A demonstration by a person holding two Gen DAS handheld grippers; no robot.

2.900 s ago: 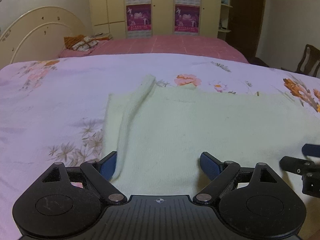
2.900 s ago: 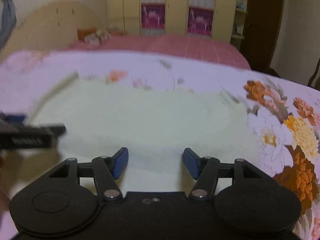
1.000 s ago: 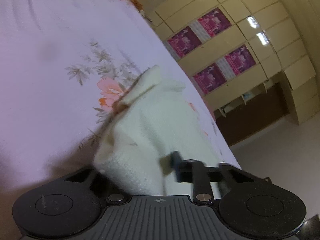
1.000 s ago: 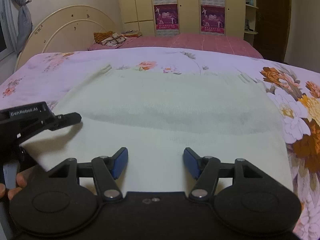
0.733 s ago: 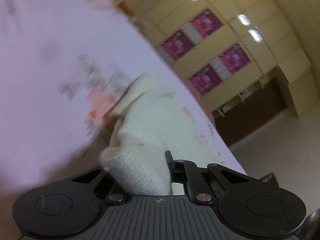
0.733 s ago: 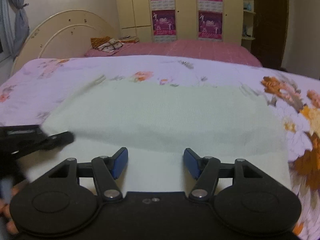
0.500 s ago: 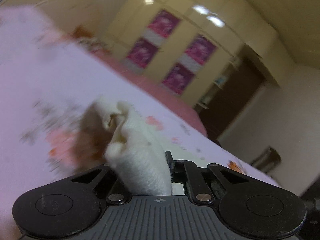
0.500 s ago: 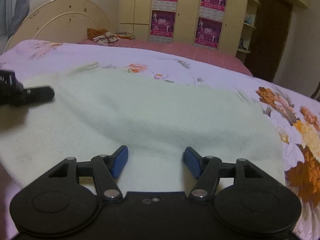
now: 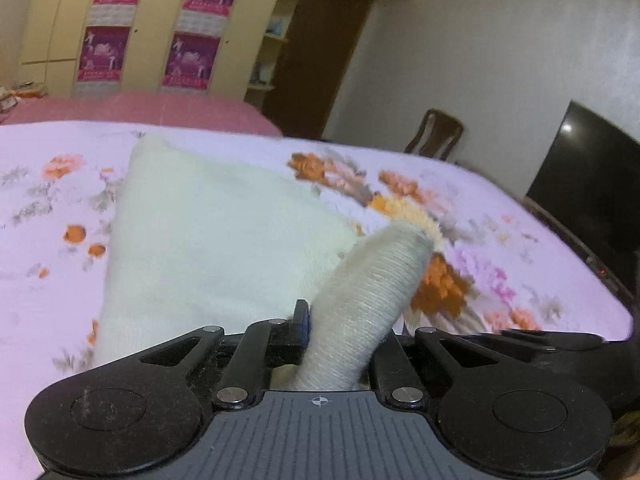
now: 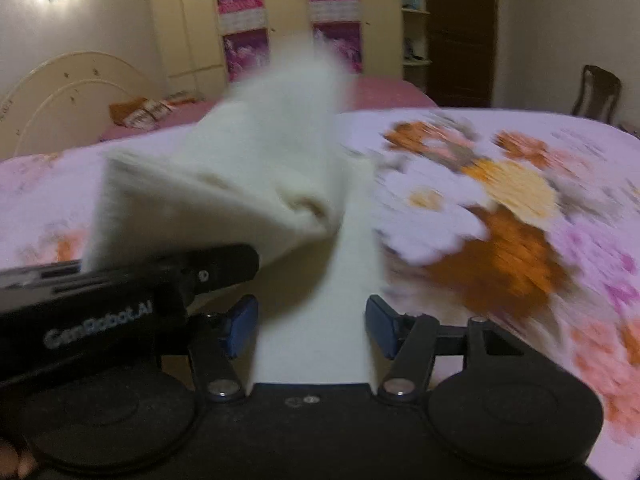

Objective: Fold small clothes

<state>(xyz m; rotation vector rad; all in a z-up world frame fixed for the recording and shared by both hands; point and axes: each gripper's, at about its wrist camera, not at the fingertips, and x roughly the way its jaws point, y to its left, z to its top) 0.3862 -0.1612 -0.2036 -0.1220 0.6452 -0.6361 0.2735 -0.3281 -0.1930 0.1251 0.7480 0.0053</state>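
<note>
Left wrist view is showing the left gripper (image 9: 344, 344) pinching a rolled-up edge of the pale knitted garment (image 9: 208, 232), the fabric bunching up between its closed fingers and rising toward the lens. Most of the garment is lying flat on the floral bedspread (image 9: 500, 248), stretching away to the left. From the right wrist view, the right gripper (image 10: 310, 326) is standing wide, its blue pads (image 10: 240, 324) either side of a strip of cloth but, as far as I can tell, not clamping it. A lifted flap of the garment is hanging blurred above, with the left gripper's black body crossing just beside it on the left.

This looks like one side being carried across to make a fold. To do it well, the person should be lifting the edge high enough to clear the cloth beneath, laying it down square to the far edge, and letting go only once it is lying flat, with the right gripper pinning the base.
</note>
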